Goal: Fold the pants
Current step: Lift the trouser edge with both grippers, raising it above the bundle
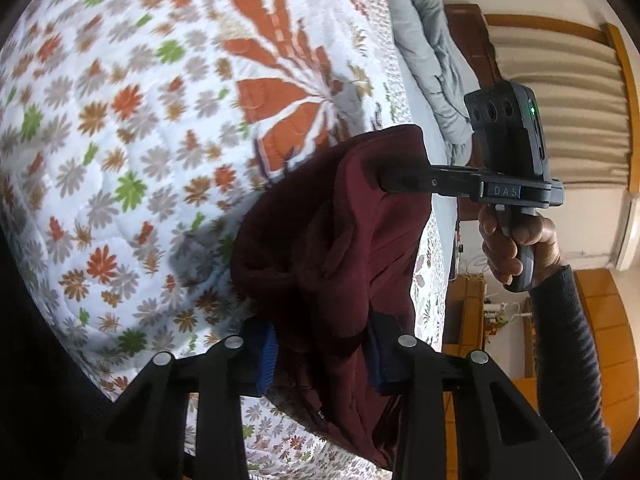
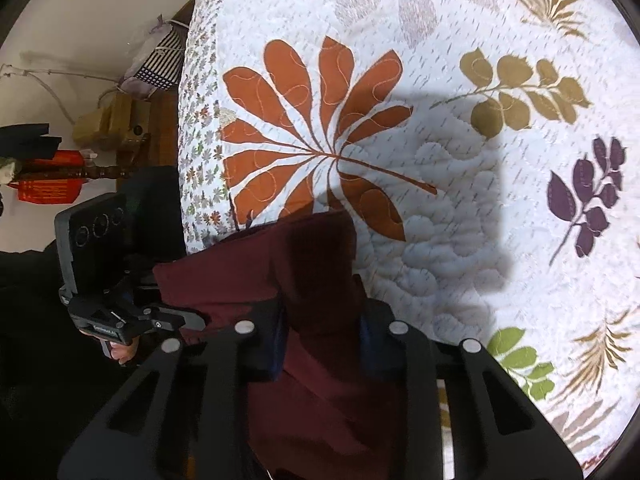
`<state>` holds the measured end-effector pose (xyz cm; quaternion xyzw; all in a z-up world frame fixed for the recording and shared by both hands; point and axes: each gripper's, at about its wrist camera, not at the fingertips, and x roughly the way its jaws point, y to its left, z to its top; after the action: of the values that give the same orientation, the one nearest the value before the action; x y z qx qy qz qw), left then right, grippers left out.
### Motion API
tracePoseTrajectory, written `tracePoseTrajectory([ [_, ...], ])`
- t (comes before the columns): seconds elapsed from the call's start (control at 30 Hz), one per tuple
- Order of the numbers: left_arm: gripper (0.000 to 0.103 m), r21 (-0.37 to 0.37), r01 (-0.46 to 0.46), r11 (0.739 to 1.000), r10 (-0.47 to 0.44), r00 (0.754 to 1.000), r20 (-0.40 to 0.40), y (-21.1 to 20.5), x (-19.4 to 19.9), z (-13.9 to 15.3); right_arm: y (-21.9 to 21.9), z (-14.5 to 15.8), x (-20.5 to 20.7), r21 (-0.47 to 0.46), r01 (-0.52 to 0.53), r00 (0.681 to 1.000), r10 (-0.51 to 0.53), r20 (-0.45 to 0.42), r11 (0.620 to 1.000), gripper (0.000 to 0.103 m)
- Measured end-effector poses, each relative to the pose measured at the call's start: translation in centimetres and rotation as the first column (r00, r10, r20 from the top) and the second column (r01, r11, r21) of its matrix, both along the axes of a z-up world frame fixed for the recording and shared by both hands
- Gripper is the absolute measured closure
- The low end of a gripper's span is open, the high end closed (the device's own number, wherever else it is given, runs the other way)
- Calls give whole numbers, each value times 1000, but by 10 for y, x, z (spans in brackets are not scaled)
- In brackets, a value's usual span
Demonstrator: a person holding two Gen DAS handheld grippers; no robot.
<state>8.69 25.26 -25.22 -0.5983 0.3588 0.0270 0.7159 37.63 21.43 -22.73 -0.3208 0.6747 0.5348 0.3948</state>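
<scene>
**Pants pinched, lift under way**

Both tools clamped on maroon pants (image 1: pixel 320 240): left tool (image 1: pixel 320 344) narrowed onto bunched cloth, right tool (image 2: pixel 322 340) likewise. Pants hanging between them above the bed (image 1: pixel 120 120), over its quilt. Likely step: raising to spread. Next: pull apart evenly, keep grip firm, lay flat, then fold.
</scene>
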Motion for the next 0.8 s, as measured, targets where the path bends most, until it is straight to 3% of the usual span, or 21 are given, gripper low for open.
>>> tracePoseTrajectory([
  [0.47,69,112,65,992,-76,992,99,-17,13,55,-30,74,-23,46,31,983,-39,181,998,78],
  [0.8,70,217,143,966,-181,969,166,-35,27,97,-66,129,-41,97,97,940,-123,318,991,78],
])
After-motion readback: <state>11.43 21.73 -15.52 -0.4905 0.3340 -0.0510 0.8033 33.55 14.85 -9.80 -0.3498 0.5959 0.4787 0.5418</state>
